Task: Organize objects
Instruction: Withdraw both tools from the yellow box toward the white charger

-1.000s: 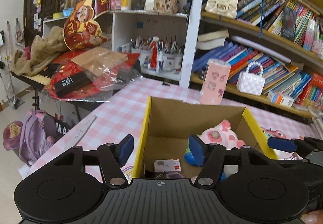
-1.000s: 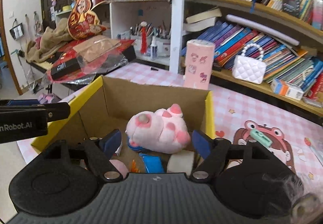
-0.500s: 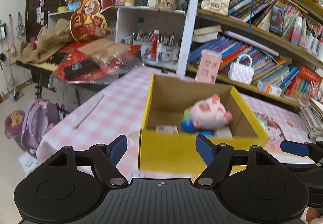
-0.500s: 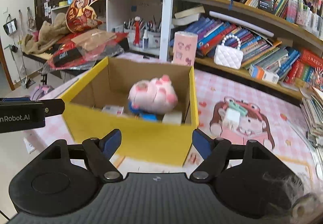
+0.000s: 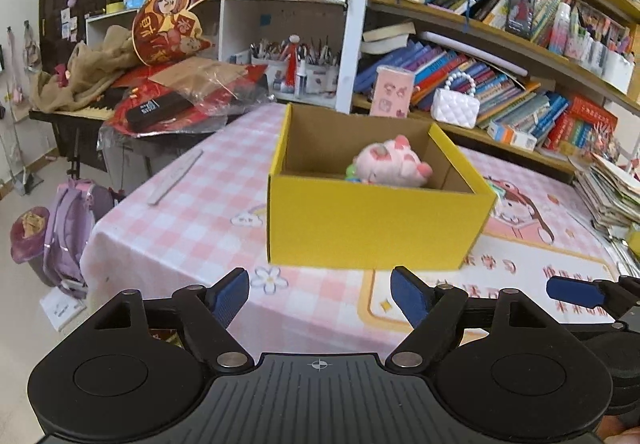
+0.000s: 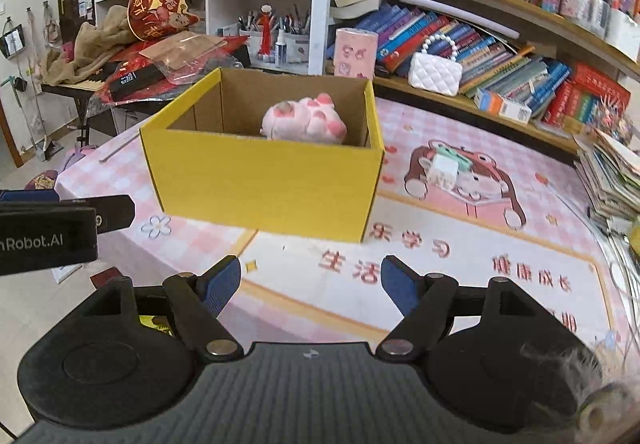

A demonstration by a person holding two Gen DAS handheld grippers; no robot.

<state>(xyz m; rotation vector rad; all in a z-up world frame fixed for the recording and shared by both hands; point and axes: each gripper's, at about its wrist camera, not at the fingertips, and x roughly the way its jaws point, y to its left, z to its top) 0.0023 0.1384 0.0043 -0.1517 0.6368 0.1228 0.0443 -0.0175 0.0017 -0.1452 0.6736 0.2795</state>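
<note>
Apparently both claws, left (image 5: 320, 294) and right (image 6: 311, 282), were released and empty; ahead, the box (image 6: 264, 180) held toys, so reach gently.

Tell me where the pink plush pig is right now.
The pink plush pig lies inside the yellow cardboard box on the pink checked tablecloth, toward the box's right rear in both wrist views, ahead of both open grippers.
</note>
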